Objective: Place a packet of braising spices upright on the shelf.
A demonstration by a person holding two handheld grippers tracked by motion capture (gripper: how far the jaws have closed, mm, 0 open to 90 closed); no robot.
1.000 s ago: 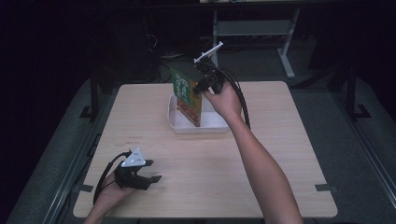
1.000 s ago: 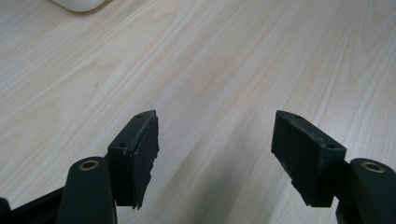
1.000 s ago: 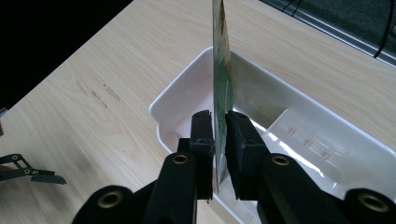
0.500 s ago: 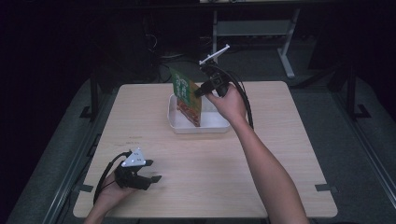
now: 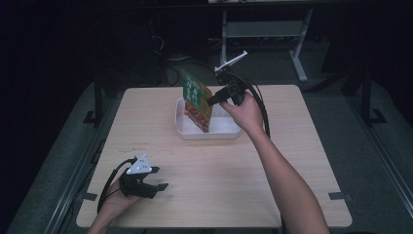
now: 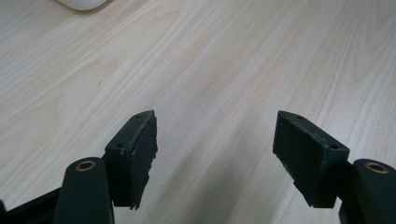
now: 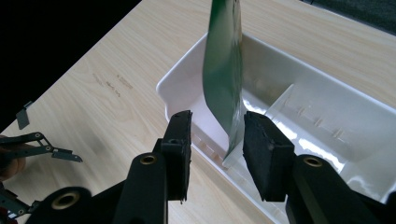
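Nearby, divider (image 7: 280, 100) beside pouch (image 7: 224, 70)

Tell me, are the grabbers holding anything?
No. The right gripper has just been opening; the green packet's edge sits loose between its jaws. The left gripper is open over bare table.

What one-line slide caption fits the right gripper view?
Right tongs, jaws just opening, straddle the edge of a green snack bag standing in a white divided tray on a wooden table.
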